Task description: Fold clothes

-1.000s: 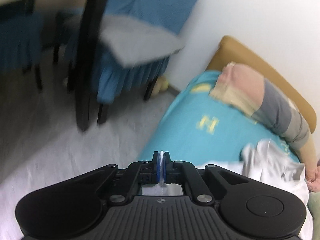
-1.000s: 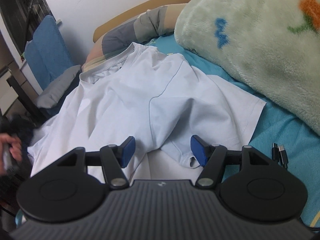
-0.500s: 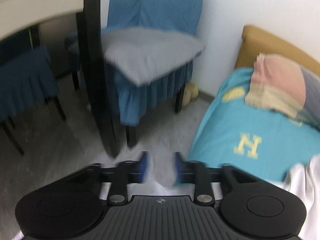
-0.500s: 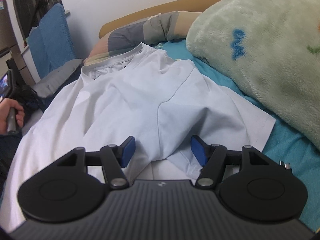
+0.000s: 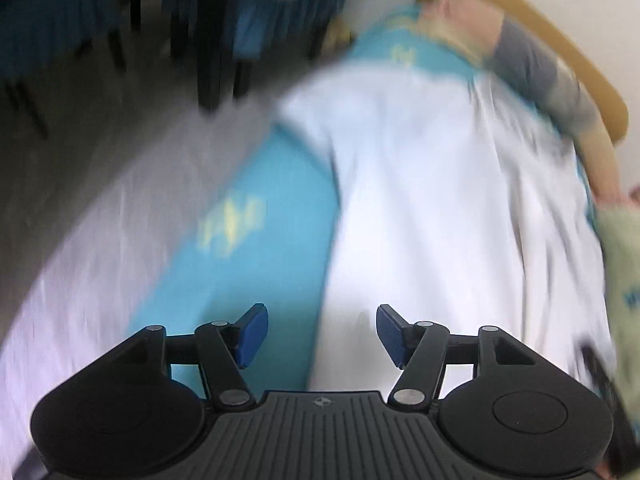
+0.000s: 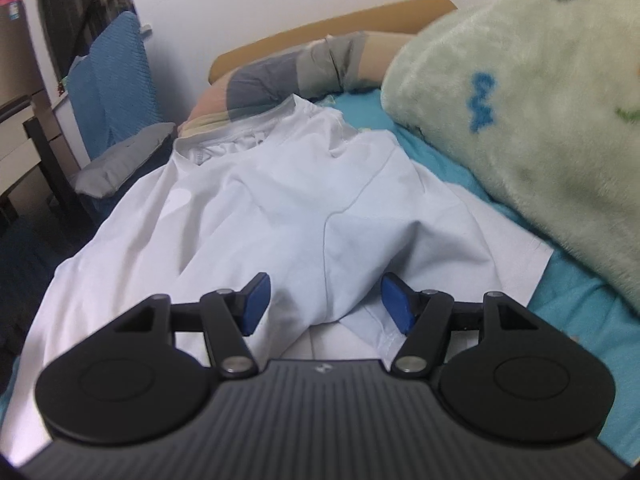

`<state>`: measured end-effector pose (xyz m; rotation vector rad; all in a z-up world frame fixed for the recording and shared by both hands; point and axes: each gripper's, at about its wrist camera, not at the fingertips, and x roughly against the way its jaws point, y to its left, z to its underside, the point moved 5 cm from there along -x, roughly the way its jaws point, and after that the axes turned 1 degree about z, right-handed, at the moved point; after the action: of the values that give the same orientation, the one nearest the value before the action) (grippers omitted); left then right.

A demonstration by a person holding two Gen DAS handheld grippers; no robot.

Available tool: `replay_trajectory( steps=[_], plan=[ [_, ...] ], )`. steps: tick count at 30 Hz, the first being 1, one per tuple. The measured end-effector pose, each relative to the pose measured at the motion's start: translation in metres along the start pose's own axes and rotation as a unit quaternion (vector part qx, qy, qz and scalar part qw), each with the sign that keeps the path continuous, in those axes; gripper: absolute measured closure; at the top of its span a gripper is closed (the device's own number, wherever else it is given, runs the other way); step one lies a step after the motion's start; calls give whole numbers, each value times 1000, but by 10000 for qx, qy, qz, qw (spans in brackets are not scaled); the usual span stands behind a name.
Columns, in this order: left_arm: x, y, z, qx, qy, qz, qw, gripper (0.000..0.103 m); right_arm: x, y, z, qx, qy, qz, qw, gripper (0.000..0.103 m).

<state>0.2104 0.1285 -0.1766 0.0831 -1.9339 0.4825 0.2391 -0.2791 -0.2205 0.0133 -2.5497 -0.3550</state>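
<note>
A white T-shirt [image 6: 280, 216] lies spread on the teal bed sheet [image 6: 568, 292], its collar toward the pillow. My right gripper [image 6: 325, 302] stands open low over the shirt's near side, a raised fold of cloth between its blue pads without being pinched. The left wrist view is motion-blurred. There the same white T-shirt [image 5: 432, 200] drapes over the bed's edge, and my left gripper [image 5: 318, 334] is open above the shirt's near edge where it meets the teal sheet [image 5: 248, 256]. Nothing is held by either gripper.
A fluffy green blanket [image 6: 532, 120] is piled along the right of the bed. A striped pillow [image 6: 288, 76] lies against the tan headboard [image 6: 332, 24]. A blue-covered chair [image 6: 112, 92] with a grey cushion stands left of the bed, on grey floor [image 5: 100, 184].
My left gripper went from shut to open and swung from facing the chair back over the bed and shirt. The right gripper stayed open and moved slightly closer to the shirt.
</note>
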Motion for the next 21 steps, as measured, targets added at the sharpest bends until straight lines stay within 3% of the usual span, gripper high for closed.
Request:
replay_trajectory(
  steps=[3, 6, 13, 17, 21],
  plan=[
    [12, 10, 44, 351, 534, 30, 9980, 42, 15, 3, 3, 181, -1, 7, 9998, 39],
    [27, 16, 68, 382, 649, -6, 9972, 42, 41, 10, 3, 479, -101, 6, 9988, 39],
    [42, 7, 123, -134, 1158, -226, 9929, 44, 108, 0, -7, 106, -275, 77, 9995, 39],
    [43, 0, 148, -478, 1374, -552, 9878, 59, 139, -18, -13, -378, -355, 249, 9983, 39],
    [40, -10, 157, -897, 1398, -802, 9828, 63, 148, -28, -14, -560, -365, 434, 9968, 38]
  ],
)
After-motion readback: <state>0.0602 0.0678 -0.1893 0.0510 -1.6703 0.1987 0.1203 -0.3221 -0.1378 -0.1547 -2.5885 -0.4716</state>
